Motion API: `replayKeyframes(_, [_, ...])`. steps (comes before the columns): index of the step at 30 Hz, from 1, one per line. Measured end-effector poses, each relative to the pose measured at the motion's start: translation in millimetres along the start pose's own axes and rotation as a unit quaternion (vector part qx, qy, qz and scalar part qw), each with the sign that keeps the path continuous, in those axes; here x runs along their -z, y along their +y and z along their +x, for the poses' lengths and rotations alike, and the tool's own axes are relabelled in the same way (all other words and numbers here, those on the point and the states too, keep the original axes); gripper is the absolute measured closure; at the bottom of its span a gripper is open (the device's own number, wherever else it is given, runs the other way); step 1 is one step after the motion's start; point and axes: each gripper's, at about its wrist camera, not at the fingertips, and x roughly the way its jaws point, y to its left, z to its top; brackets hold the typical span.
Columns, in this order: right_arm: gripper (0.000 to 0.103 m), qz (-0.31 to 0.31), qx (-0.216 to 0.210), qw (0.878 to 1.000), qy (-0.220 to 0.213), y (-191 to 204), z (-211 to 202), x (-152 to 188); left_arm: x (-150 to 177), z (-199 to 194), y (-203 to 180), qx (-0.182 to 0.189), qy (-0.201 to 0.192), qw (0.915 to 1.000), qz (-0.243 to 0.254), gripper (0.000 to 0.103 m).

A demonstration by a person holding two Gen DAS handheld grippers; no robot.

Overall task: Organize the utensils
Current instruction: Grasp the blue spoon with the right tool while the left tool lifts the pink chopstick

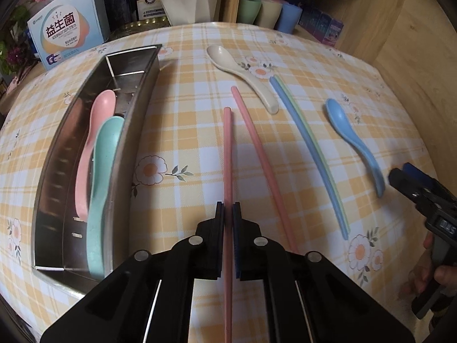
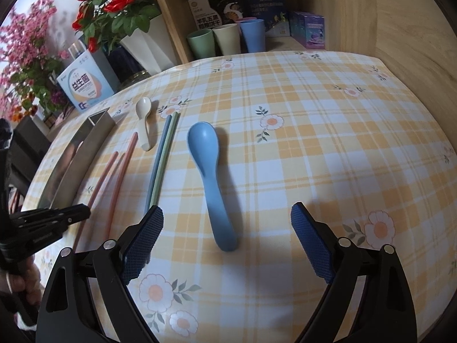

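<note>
My left gripper (image 1: 228,208) is shut on a pink chopstick (image 1: 227,154), which runs forward between its pads. A second pink chopstick (image 1: 257,148) lies on the cloth just right of it. A steel utensil tray (image 1: 134,131) at the left holds a pink spoon (image 1: 91,143) and a green spoon (image 1: 102,185). A cream spoon (image 1: 242,74), a blue and green chopstick pair (image 1: 308,143) and a blue spoon (image 1: 351,137) lie on the cloth. My right gripper (image 2: 227,223) is open, its pads either side of the blue spoon's (image 2: 211,177) handle end.
A plaid flowered tablecloth (image 2: 314,114) covers the table. At the back stand boxes (image 1: 68,37), flower pots (image 2: 145,45) and three cups (image 2: 225,38). A wooden wall (image 2: 414,43) borders the right side. The left gripper (image 2: 82,213) shows in the right wrist view.
</note>
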Motion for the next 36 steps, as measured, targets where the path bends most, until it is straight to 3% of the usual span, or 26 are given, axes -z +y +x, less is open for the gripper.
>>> replayKeyframes(3, [0.029, -0.010, 0.000, 1.000, 0.010, 4.9, 6.3, -6.5, 0.3, -5.6, 0.5, 0.006, -0.005, 1.0000, -0.004, 0.097])
replayKeyframes(9, [0.053, -0.031, 0.008, 0.999, 0.029, 17.1, 23.7, -18.0, 5.6, -10.2, 0.8, 0.019, -0.007, 0.9998, -0.004, 0.097])
replayKeyframes(16, [0.073, 0.005, 0.016, 0.998, 0.057, 13.9, 43.5, -24.5, 9.5, -12.6, 6.7, 0.029, -0.006, 0.9995, -0.013, 0.097])
replayKeyframes(22, [0.075, 0.004, 0.024, 0.997, 0.067, 17.8, 50.1, -24.4, 10.1, -13.8, 11.5, 0.034, -0.007, 0.9992, -0.021, 0.097])
replayKeyframes(28, [0.089, 0.003, 0.036, 0.997, 0.071, 20.9, 52.5, -26.5, 11.6, -15.1, 13.0, 0.038, -0.007, 0.9990, -0.024, 0.097])
replayKeyframes(36, [0.089, 0.027, 0.035, 0.997, 0.067, 22.8, 46.3, -26.9, 12.1, -17.1, 14.5, 0.044, -0.008, 0.9987, -0.026, 0.097])
